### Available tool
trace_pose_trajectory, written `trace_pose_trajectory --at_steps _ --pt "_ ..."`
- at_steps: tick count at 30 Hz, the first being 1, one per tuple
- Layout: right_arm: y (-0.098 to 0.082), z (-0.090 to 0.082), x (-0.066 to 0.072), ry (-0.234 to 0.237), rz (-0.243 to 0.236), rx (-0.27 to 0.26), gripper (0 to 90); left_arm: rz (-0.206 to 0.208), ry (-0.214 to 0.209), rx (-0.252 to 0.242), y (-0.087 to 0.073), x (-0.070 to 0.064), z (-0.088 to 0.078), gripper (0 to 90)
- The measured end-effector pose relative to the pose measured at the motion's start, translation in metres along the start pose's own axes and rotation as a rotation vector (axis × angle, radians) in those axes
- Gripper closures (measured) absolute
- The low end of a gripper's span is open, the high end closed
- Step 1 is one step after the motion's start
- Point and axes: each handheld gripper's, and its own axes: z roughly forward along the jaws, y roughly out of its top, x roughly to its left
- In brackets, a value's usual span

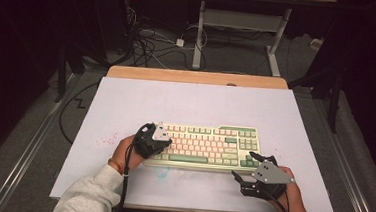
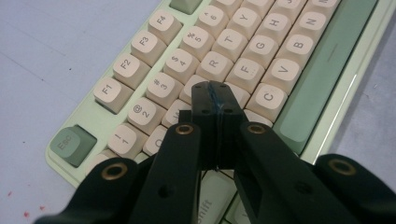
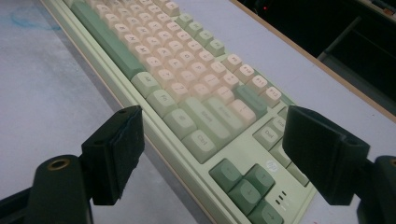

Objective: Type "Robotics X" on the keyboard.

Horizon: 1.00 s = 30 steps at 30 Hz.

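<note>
A pale green keyboard [image 1: 208,145] with cream and green keys lies on the white table top [image 1: 191,103]. My left gripper [image 1: 168,143] is over the keyboard's left end, held by a hand in a grey sleeve. In the left gripper view its jaws are shut together with nothing between them, and the left gripper [image 2: 215,99] has its tips down among the letter keys left of the C key [image 2: 267,99]. My right gripper [image 1: 248,166] stands open at the keyboard's front right corner. In the right gripper view the right gripper [image 3: 219,154] straddles the keyboard [image 3: 187,79] near the arrow keys [image 3: 247,184], touching nothing.
The white top rests on a wooden table [image 1: 198,77]. Cables [image 1: 150,40] and a desk frame [image 1: 241,34] lie on the floor beyond. Faint red specks [image 1: 104,141] mark the top to the left of the keyboard, and bare surface surrounds it.
</note>
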Motion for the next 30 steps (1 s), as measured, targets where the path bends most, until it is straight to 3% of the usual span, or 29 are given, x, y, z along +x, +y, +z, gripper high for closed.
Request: trace_pose_trajectory --at_steps 30 --pt "0.000 0.000 0.000 -0.002 0.003 -0.001 21.9 0.027 0.014 -0.070 0.003 -0.005 -0.021 86.9"
